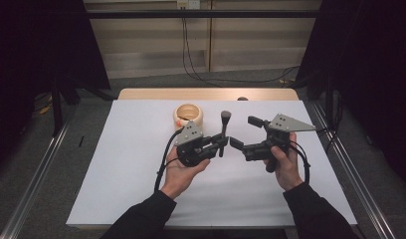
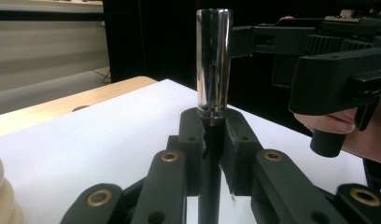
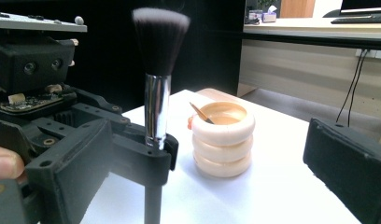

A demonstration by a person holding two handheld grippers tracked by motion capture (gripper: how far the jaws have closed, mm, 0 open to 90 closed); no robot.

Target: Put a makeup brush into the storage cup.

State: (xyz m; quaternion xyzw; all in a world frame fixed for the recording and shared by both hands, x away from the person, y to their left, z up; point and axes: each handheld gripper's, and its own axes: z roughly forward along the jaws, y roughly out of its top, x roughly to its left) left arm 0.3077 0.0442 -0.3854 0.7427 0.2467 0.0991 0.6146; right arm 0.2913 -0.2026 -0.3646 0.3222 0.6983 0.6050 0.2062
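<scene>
A makeup brush point(image 1: 225, 127) with a chrome ferrule point(image 2: 213, 70) and dark bristles point(image 3: 160, 32) stands upright above the white table cover. My left gripper point(image 1: 222, 142) is shut on its black handle just below the ferrule point(image 3: 157, 112), and the jaws point(image 2: 212, 126) clamp it from both sides. My right gripper point(image 1: 246, 132) faces it from the right with its jaws spread wide and nothing between them. One of its fingers point(image 3: 347, 163) rises at the right edge of the right gripper view.
A pale wooden ringed holder point(image 1: 189, 116) stands behind the left gripper with a thin stick point(image 3: 200, 113) leaning in it. The white sheet point(image 1: 141, 174) covers the table; a bare wooden strip point(image 1: 206, 93) with a small dark spot runs along the back.
</scene>
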